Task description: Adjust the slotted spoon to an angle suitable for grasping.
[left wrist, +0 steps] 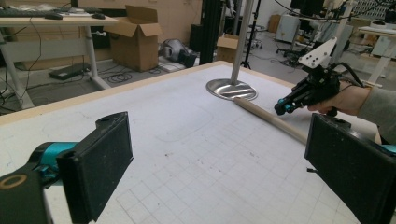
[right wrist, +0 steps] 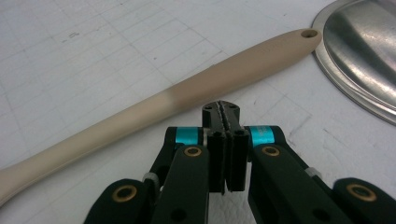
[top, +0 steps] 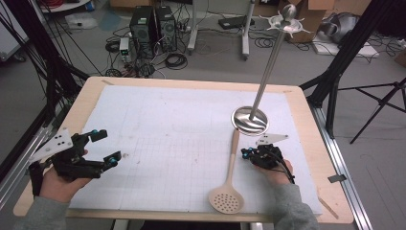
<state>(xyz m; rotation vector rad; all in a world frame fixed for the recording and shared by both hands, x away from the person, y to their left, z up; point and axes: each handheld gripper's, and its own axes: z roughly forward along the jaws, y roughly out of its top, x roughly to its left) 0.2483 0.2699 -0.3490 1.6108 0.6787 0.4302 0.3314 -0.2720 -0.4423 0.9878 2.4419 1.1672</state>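
A beige slotted spoon lies on the white gridded mat, its perforated head near the front edge and its handle reaching the steel base of a tall metal stand. My right gripper rests on the mat just right of the handle, jaws pressed together with nothing between them. At the table's left side my left gripper is held wide open and empty, its pads far apart, facing the spoon and the right gripper.
The stand's pole rises from its round base to a hooked top. The wooden table borders the mat. Computers, cables and boxes lie on the floor beyond; black frame legs stand at both sides.
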